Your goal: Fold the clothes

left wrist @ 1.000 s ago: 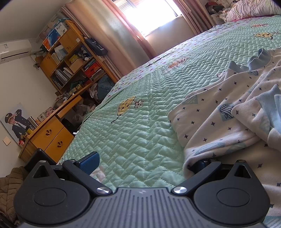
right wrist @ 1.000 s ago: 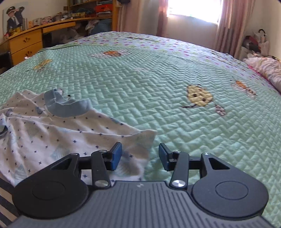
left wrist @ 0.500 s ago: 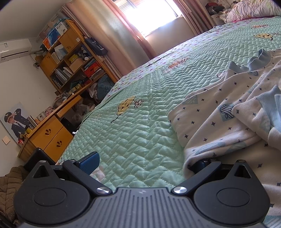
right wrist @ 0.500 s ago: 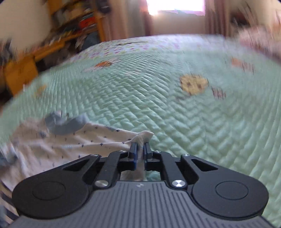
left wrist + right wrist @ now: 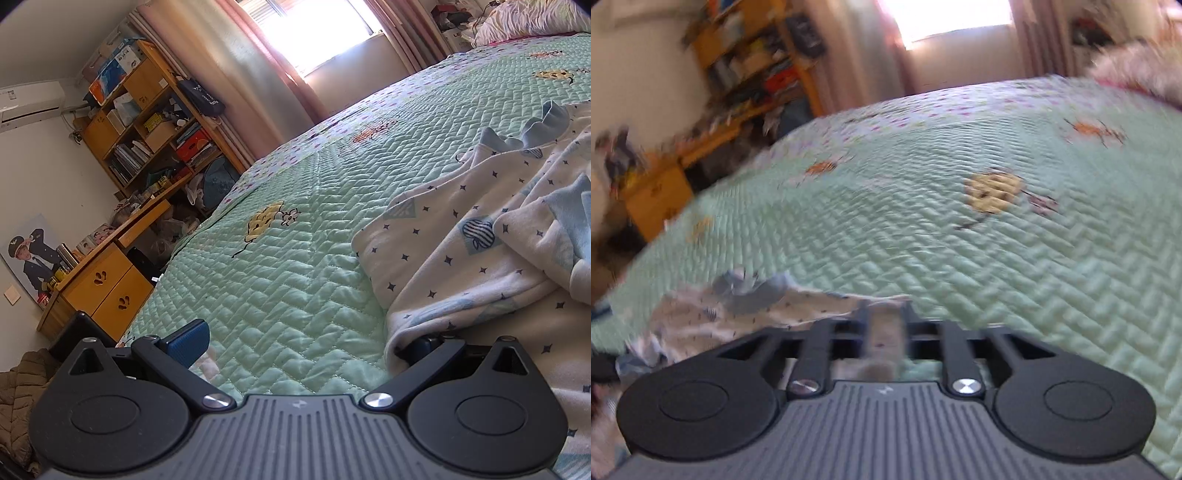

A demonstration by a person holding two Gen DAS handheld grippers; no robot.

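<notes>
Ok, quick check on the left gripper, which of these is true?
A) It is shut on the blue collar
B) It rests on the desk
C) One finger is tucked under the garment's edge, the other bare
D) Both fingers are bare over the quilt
C: the left gripper stands wide, one blue fingertip bare over the green quilt, the other hidden under the star-print garment hem.

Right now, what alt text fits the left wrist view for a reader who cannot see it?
The left gripper rests wide open on a green quilted bedspread, one blue-padded finger bare and the other tucked under the edge of a white star-print garment crumpled at the right. Behind are wooden shelves, a desk and a curtained window.
</notes>
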